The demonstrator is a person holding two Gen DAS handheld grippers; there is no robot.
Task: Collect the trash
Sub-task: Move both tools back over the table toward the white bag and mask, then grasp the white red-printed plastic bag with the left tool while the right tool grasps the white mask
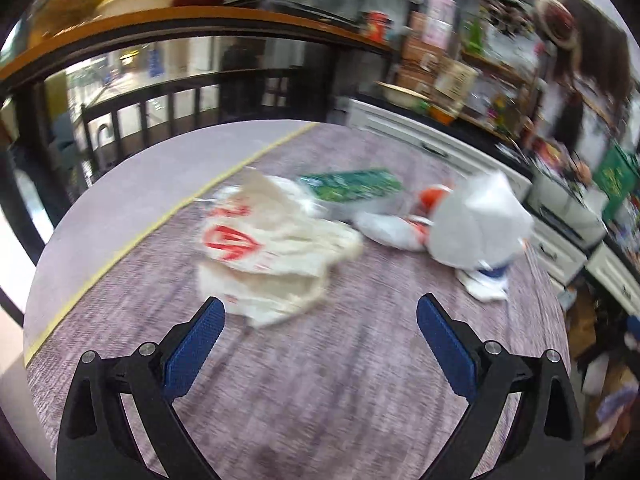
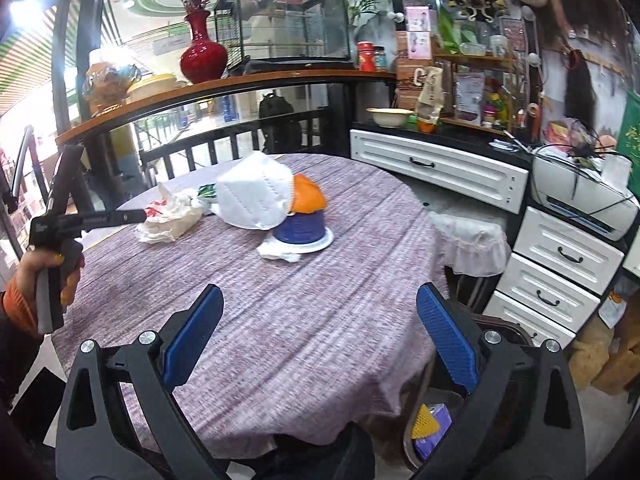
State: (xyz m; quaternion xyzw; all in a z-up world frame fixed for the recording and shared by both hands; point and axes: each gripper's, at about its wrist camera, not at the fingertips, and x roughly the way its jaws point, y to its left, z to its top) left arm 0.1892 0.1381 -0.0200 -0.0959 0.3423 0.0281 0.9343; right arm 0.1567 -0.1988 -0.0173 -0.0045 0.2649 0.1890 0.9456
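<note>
A crumpled cream plastic bag with red print (image 1: 272, 252) lies on the round purple-clothed table (image 1: 320, 380), just beyond my open, empty left gripper (image 1: 320, 312). Behind it lie a green wrapper (image 1: 352, 186), a white face mask (image 1: 476, 220) and an orange-and-white wrapper (image 1: 424, 208). In the right wrist view the mask (image 2: 252, 196) leans on an orange lid (image 2: 308, 200) atop a blue cup (image 2: 300, 228), with the bag (image 2: 168, 216) to the left. My right gripper (image 2: 320, 312) is open and empty above the near table. The left gripper's fingers (image 2: 120, 216) reach toward the bag.
A bin with trash (image 2: 432, 428) sits on the floor below the table's near right edge. A chair with a lace cover (image 2: 468, 240) stands at the right. White drawers (image 2: 560, 256) and cluttered shelves line the right wall. A black railing with a wooden ledge (image 2: 224, 88) runs behind.
</note>
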